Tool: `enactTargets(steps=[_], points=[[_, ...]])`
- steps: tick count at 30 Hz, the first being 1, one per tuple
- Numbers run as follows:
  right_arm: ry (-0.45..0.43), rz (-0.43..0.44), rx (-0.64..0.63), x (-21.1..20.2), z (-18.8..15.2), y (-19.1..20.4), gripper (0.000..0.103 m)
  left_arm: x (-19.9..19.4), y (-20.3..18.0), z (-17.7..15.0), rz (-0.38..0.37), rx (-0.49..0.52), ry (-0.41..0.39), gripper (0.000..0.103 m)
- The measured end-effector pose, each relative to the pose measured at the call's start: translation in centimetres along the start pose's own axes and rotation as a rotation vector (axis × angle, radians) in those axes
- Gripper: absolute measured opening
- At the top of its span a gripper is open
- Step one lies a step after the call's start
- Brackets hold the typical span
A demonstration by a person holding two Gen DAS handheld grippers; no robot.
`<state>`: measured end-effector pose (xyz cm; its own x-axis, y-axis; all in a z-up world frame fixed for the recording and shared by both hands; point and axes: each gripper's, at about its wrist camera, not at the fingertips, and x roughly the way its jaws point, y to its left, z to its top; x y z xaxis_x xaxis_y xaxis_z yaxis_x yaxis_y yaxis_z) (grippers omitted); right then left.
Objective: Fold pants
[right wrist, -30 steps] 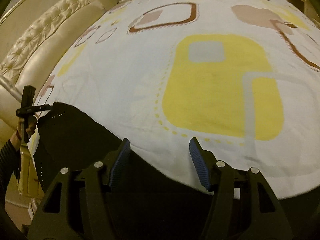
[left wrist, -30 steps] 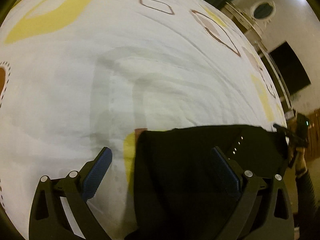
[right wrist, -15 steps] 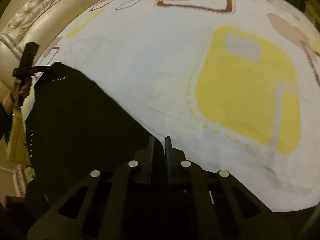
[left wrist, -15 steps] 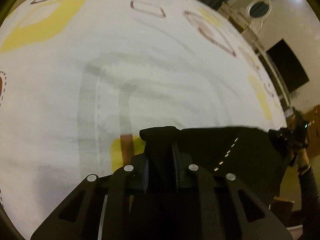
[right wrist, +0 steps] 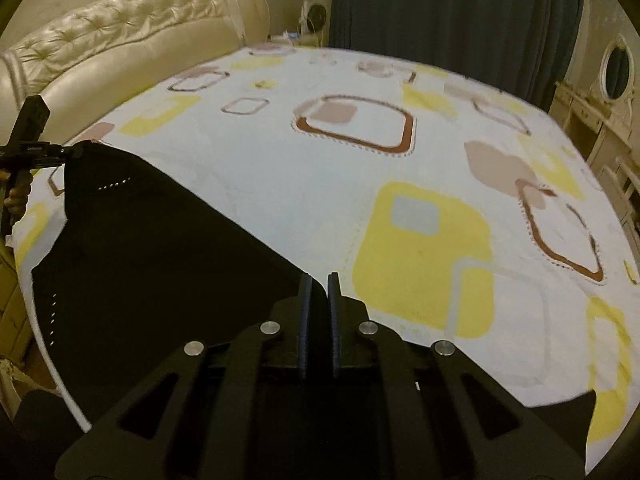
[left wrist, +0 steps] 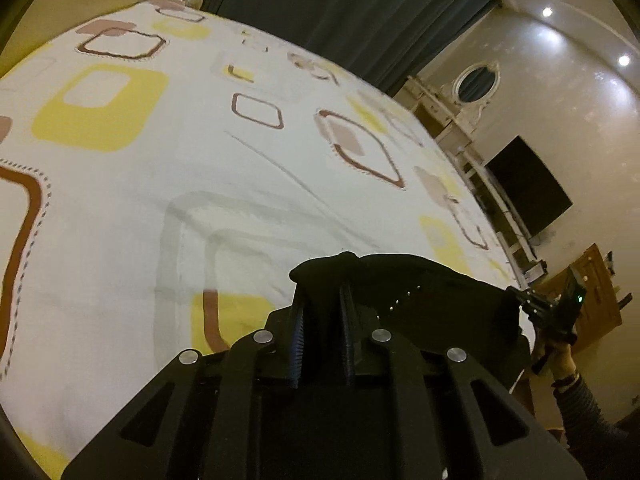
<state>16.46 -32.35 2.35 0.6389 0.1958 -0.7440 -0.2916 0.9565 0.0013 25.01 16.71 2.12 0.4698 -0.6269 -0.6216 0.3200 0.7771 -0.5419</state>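
The black pants [right wrist: 152, 264] hang stretched between my two grippers above the bed. My left gripper [left wrist: 322, 300] is shut on one bunched corner of the pants [left wrist: 420, 292]. My right gripper [right wrist: 319, 284] is shut on the other corner. Each gripper also shows in the other's view, my right gripper in the left wrist view [left wrist: 548, 308] and my left gripper in the right wrist view [right wrist: 48, 150], both at the far end of the cloth. A row of small bright studs [right wrist: 114, 184] runs along the fabric.
The bed [right wrist: 400, 160] has a white sheet with yellow and brown squares. A cream tufted headboard [right wrist: 120, 40] stands at the left. Dark curtains [right wrist: 440, 12] hang behind. A white dresser with an oval mirror [left wrist: 476, 80] and a dark TV [left wrist: 528, 184] line the right wall.
Both grippers went from open to shut on the pants' corners, then lifted. The cloth rose off the sheet and the views tilted up toward the room.
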Motion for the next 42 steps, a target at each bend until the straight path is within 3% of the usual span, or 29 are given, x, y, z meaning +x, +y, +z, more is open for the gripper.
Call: enactTargets(steps=[9, 12, 19, 22, 25, 27, 32, 42], points=[[-0.017, 0.015, -0.071, -5.6, -5.6, 4.8, 0.007, -5.3, -2.0, -6.4, -0.037, -0.015, -0.054, 0.012], [0.02, 0.038, -0.078, -5.9, -8.0, 6.1, 0.007, -6.9, -1.8, -9.1, -0.038, -0.05, -0.065, 0.003], [0.084, 0.066, -0.086, -5.4, -12.0, 8.9, 0.007, -8.2, 0.3, -14.5, -0.039, -0.176, -0.044, 0.003], [0.094, 0.071, -0.063, -5.1, -12.8, 9.2, 0.007, -7.9, 0.4, -16.2, -0.1, -0.243, -0.034, 0.003], [0.111, 0.069, -0.068, -4.7, -13.9, 9.9, 0.007, -7.5, -0.9, -16.5, -0.121, -0.242, -0.025, 0.013], [0.129, 0.067, -0.088, -4.4, -15.1, 10.5, 0.006, -7.1, -1.8, -16.1, -0.102, -0.23, -0.024, 0.051], [0.154, 0.063, -0.118, -4.0, -16.8, 11.8, 0.006, -6.9, -1.9, -15.1, -0.125, -0.309, -0.061, 0.073], [0.159, 0.07, -0.098, -3.7, -17.1, 11.7, 0.006, -5.2, -1.6, -16.3, -0.07, -0.391, -0.061, 0.08]])
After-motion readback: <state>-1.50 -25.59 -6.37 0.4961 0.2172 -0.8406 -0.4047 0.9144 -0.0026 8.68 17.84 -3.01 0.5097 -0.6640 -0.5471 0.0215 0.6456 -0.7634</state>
